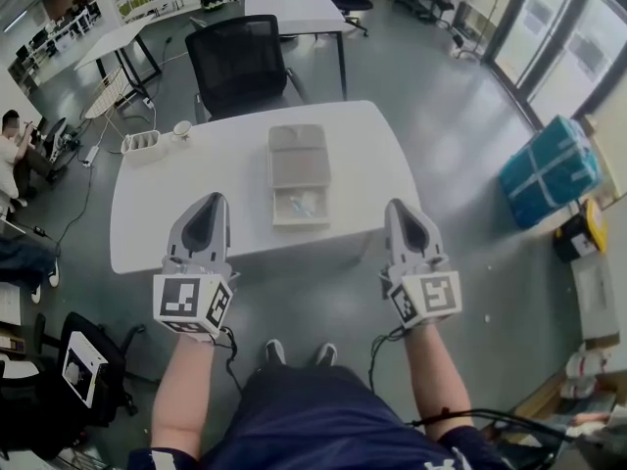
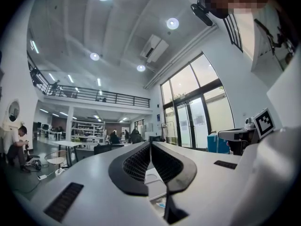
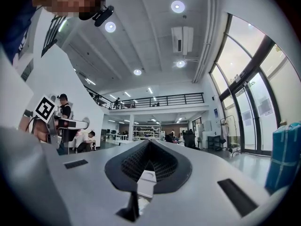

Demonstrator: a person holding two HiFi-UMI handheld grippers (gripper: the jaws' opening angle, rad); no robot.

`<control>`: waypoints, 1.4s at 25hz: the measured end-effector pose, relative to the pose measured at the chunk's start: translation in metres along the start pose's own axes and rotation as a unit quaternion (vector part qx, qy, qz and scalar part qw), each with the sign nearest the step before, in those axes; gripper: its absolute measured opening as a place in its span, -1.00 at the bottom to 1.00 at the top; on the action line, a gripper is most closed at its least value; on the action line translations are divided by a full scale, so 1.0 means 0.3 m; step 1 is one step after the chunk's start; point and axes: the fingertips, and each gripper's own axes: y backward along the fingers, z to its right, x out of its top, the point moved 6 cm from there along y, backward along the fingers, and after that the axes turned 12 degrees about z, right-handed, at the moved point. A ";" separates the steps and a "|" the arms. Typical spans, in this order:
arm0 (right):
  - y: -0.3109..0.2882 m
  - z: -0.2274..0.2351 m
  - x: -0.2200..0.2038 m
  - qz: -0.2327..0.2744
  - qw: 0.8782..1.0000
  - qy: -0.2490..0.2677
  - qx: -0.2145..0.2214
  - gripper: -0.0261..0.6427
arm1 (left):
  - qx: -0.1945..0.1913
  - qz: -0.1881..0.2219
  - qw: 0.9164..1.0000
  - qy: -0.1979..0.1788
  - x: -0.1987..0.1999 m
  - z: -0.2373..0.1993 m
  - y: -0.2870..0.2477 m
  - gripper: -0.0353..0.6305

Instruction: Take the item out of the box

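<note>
A shallow white box [image 1: 299, 169] lies open in the middle of the white table [image 1: 176, 213], its lid folded back on the far side. In its near tray lies a small pale item [image 1: 306, 204] with a bluish mark. My left gripper [image 1: 217, 200] hovers at the table's near edge, left of the box, shut and empty. On the other side, my right gripper [image 1: 395, 207] hangs just off the table's near right corner, also shut and empty. In the left gripper view the gripper [image 2: 150, 145] has its jaws together above the box [image 2: 153, 175]. The right gripper view shows that gripper [image 3: 149, 142] closed, with the box [image 3: 147, 180] behind it.
A white holder [image 1: 143, 146] and a cup [image 1: 181, 128] stand at the table's far left corner. A black office chair [image 1: 240, 62] sits behind the table. A blue wrapped bundle [image 1: 549, 169] lies on the floor at right. A person [image 1: 14, 150] sits far left.
</note>
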 end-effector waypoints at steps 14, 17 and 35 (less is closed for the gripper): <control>0.019 0.099 -0.058 -0.017 0.999 -0.017 0.044 -0.87 | 0.026 -0.035 0.999 -0.006 -0.092 0.120 0.014 -0.79; -0.014 0.103 -0.094 -0.024 0.999 -0.019 0.043 -0.87 | 0.024 -0.048 0.999 -0.003 -0.143 0.100 -0.014 -0.76; -0.385 0.124 -0.291 -0.084 0.996 0.003 -0.004 -0.87 | -0.086 -0.142 0.985 0.037 -0.574 -0.063 -0.398 -0.67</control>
